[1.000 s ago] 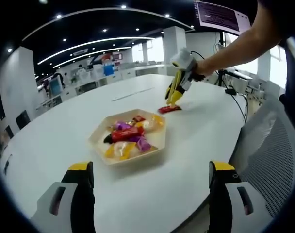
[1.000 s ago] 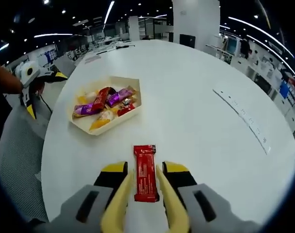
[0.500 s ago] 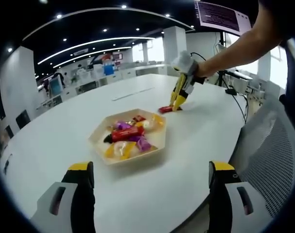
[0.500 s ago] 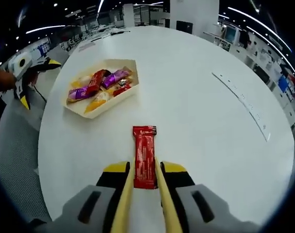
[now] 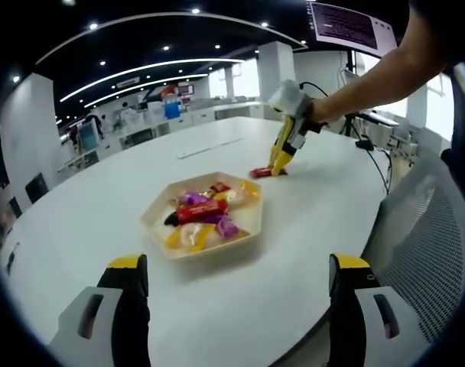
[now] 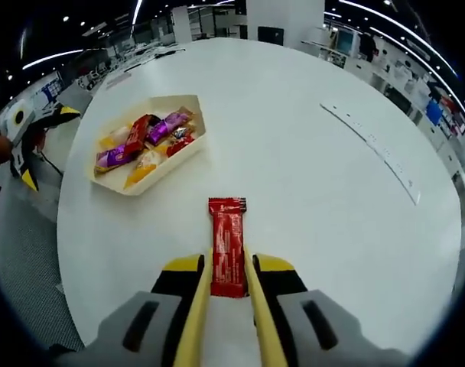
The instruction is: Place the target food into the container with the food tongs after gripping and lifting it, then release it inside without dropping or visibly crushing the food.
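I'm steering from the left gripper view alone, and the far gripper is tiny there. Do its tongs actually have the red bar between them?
Observer: Yes. In the right gripper view the yellow food tongs close on both long sides of the red snack bar, gripping its near half.
Operator: Which way does the bar point?
Observer: Lengthwise, straight away from the right gripper, its crimped far end sticking out past the tong tips.
Operator: Where's the tray from there?
Observer: The tray sits ahead and to the left in that view, apart from the bar, with bare table between.
Operator: Room inside it?
Observer: It holds several wrapped snacks; free space can't be judged.
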{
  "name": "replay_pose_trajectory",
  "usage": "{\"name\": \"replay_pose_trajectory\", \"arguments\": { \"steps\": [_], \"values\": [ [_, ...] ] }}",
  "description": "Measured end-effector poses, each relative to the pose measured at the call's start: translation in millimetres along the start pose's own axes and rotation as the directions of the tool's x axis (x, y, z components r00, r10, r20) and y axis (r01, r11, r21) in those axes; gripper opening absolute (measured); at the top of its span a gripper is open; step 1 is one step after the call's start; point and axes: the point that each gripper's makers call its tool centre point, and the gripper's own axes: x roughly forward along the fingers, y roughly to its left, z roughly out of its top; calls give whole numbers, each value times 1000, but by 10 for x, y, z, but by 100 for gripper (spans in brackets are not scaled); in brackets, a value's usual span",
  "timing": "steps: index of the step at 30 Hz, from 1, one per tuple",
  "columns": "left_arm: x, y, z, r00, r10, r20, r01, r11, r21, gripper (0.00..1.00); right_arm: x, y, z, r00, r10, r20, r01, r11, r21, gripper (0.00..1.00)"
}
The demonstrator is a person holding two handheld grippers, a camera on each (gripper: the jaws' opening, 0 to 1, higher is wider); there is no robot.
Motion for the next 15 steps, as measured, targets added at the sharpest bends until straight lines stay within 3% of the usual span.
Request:
{"name": "replay_pose_trajectory", "arguments": {
  "steps": [6,15],
  "values": [
    [4,-24,1,1000,-9,-3,9,1000,8,94,-57,-35,60,999,-25,21,24,999,47,23],
    [-3,-22,37,1000,-12,17,12,1000,5,94,-368,-129,315,997,-56,55,53,997,51,23]
  ]
}}
